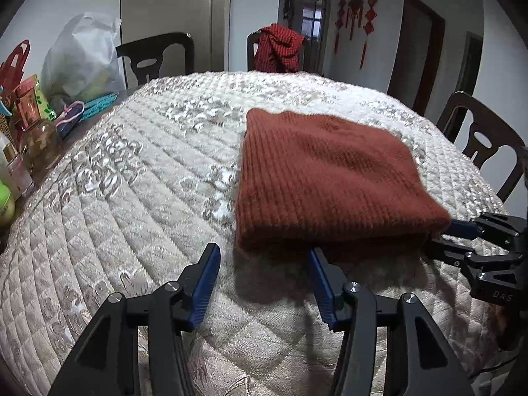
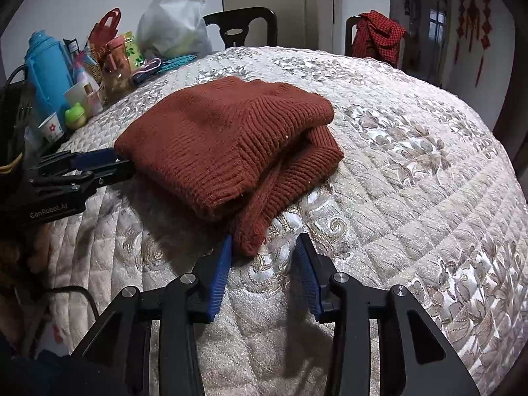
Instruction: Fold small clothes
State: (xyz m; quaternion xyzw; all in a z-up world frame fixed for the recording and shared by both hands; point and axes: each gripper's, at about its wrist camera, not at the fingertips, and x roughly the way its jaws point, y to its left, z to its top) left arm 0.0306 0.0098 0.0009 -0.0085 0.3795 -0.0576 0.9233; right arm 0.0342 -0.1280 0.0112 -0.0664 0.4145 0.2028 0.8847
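a round table covered by a cream quilted cloth with a silvery flower pattern [image 1: 138, 178] is seen, and on it a rust-red ribbed knit sweater [image 1: 326, 178], folded into a thick rectangle, is laid near the front edge. the left gripper [image 1: 264, 257] is held with its blue-padded jaws apart just before the sweater's near corner, nothing clamped between them. the right gripper [image 2: 264, 247] is likewise spread, a loose cuffed end of the sweater lying between its tips, touched by the left pad but not pinched
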